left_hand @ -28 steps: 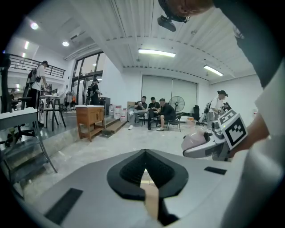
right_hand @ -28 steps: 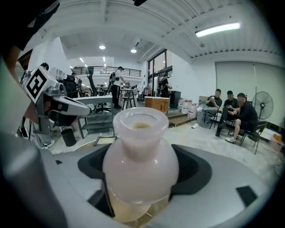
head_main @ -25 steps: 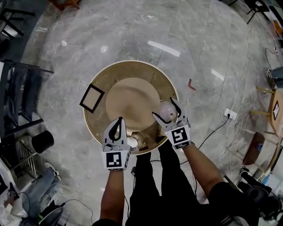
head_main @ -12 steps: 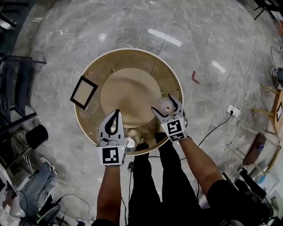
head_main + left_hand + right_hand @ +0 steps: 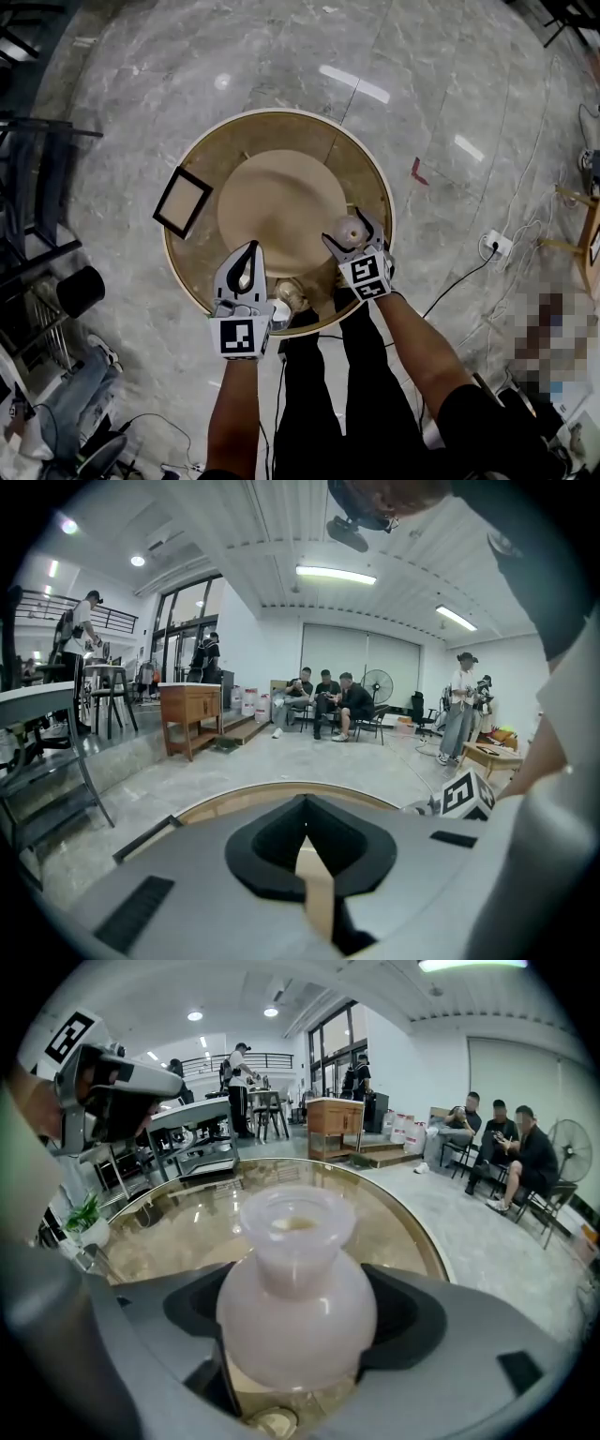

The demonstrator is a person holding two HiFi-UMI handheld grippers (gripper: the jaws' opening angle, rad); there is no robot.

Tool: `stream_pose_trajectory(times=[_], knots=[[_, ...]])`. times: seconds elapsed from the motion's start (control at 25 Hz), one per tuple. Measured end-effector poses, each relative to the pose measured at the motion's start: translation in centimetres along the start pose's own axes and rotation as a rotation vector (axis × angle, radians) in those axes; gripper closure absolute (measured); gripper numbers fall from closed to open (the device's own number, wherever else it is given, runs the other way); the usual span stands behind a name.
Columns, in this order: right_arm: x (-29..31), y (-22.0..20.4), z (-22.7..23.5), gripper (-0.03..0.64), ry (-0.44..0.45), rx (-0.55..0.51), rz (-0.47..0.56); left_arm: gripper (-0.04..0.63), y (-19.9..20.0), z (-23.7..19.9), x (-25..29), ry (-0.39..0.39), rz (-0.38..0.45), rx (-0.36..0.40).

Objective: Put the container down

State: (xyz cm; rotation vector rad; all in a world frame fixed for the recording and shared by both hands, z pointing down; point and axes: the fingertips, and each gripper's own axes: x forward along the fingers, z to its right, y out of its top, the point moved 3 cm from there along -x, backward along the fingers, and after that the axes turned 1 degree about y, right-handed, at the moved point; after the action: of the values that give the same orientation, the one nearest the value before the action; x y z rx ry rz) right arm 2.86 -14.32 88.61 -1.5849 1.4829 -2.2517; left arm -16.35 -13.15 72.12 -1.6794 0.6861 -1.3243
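Clearly visible only in right gripper view: pink container point(image 5: 296, 1307) clasped by right gripper point(image 5: 354, 229). Left gripper point(image 5: 304, 803) jaws pressed together, empty.

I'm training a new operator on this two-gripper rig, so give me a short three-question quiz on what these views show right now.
1. True or false: the left gripper holds the pink container.
2. Multiple choice: the black frame lies on the round table A) toward the person's left, B) toward the person's right, C) directly under the right gripper.
3. Fill in: the left gripper's jaws are ____.

Key: 1 false, the right gripper is shut on it. 2 A. 3 together, with nothing between them.
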Motion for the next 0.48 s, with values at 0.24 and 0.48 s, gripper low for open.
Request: stream_pose_trajectory(times=[0.24, 0.48], knots=[[0.33, -0.07, -0.25, 0.213, -0.019, -0.034, 0.029, 0.597, 0.25, -0.47, 0.28, -0.011, 0.021, -0.002], [0.44, -0.31, -0.18, 0.213, -0.007, -0.031, 0.038, 0.597, 0.43, -0.56, 0.11, -0.01, 0.03, -0.016]])
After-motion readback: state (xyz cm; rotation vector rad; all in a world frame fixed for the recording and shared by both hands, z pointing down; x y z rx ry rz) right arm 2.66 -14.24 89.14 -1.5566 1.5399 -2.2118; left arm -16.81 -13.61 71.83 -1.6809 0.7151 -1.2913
